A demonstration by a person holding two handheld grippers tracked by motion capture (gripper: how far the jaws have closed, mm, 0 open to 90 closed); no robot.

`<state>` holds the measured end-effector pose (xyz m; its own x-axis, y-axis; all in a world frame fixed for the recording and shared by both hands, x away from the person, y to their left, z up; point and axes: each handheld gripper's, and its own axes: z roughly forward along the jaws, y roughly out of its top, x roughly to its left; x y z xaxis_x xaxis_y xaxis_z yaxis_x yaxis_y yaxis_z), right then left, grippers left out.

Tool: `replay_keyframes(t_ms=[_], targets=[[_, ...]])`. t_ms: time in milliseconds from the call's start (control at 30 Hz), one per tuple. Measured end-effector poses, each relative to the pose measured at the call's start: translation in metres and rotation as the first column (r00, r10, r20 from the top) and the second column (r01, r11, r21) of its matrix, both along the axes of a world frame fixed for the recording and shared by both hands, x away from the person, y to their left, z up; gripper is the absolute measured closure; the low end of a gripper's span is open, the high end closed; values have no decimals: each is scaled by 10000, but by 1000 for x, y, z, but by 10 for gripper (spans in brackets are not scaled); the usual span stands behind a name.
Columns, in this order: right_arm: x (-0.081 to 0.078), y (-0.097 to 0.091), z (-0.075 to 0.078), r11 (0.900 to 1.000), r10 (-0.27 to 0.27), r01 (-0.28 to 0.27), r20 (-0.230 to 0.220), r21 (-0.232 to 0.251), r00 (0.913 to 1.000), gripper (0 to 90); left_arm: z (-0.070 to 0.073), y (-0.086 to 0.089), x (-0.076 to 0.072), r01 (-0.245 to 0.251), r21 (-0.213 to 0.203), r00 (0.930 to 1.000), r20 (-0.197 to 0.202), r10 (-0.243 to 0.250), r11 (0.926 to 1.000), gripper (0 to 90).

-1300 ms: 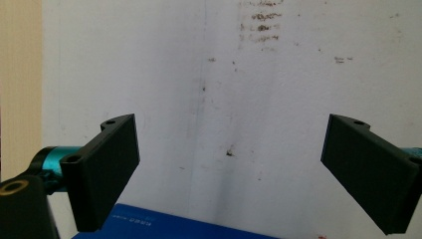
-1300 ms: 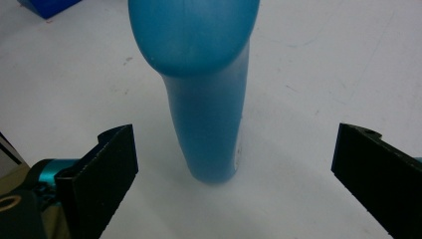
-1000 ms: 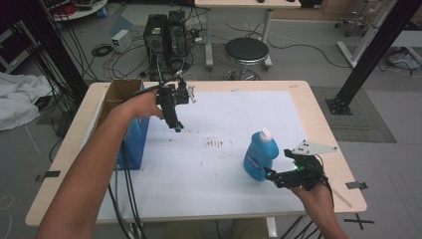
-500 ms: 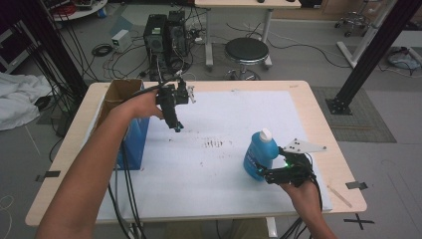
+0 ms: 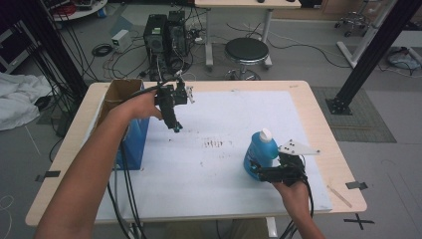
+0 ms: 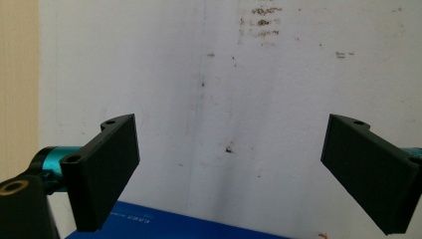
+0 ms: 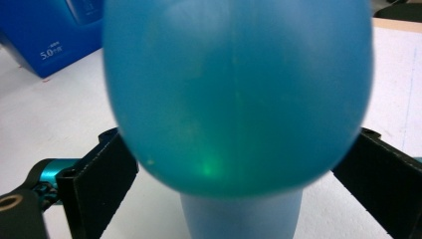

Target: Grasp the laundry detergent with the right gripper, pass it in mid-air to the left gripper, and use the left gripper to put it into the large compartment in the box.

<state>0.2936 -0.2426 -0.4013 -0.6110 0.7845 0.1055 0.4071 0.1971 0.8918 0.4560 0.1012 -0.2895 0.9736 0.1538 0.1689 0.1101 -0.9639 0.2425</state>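
Right gripper [image 5: 259, 172] has its fingers clamped around the blue bottle [image 5: 261, 153] near the bench's right edge; left gripper [image 5: 175, 127] hovers, fingers wide and empty.

You've got a bright blue bottle [image 5: 260, 155] with a white cap [image 5: 266, 133], sitting on a white sheet [image 5: 239, 119] speckled with brownish smudges. Left of the bottle there's a deep blue box [image 5: 133, 139] with white lettering. Your grippers are black with teal bits; the table [image 5: 318, 107] edge is pale wood.
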Motion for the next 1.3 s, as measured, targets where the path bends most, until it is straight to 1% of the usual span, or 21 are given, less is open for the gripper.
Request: replay_keyframes(t_ms=[133,200,233,267,367,533,633,867,900,933,1167,1233,1300], targets=[[-1,2,-4,9999,-161,160,288,41,9995,59,0,1,0,31,39,10000,22,-31,10000,83],[-1,2,-5,9997,-237,235,337,87,9992,82,0,1,0,11,21,10000,1,-11,10000,83],[-1,1,-6,9996,-234,229,317,175,9992,126,0,1,0,23,29,10000,15,-23,10000,82],[-1,0,-7,9995,-199,190,352,266,9992,150,0,1,0,23,31,10000,12,-23,10000,83],[-1,0,-9,9992,-274,264,333,300,9991,150,-1,1,0,13,1,10000,-4,-13,10000,83],[-1,1,-10,9989,-374,359,495,296,9981,152,-1,0,0,43,-2,10000,12,-43,10000,82],[-1,2,-11,9991,-310,294,555,299,9980,194,-1,0,0,47,10,10000,11,-47,10000,82],[-1,2,-12,9987,-457,444,570,235,9973,212,-1,0,0,33,-17,10000,-14,-33,10000,83],[-1,2,-13,9988,-420,405,634,258,9971,267,-1,0,0,33,-22,10000,-16,-33,10000,82],[-2,2,-13,9988,-426,405,746,286,9963,269,-1,0,0,56,-13,10000,3,-56,10000,83],[-2,3,-13,9981,-566,543,857,290,9947,269,-1,-1,0,38,-4,10000,-19,-38,10000,82],[-2,2,-13,9980,-604,584,888,245,9942,279,-1,-1,0,20,-15,10000,-26,-20,10000,83],[-2,2,-13,9980,-599,577,877,274,9943,311,-1,-1,-1,20,-12,10000,-24,-20,10000,83]])
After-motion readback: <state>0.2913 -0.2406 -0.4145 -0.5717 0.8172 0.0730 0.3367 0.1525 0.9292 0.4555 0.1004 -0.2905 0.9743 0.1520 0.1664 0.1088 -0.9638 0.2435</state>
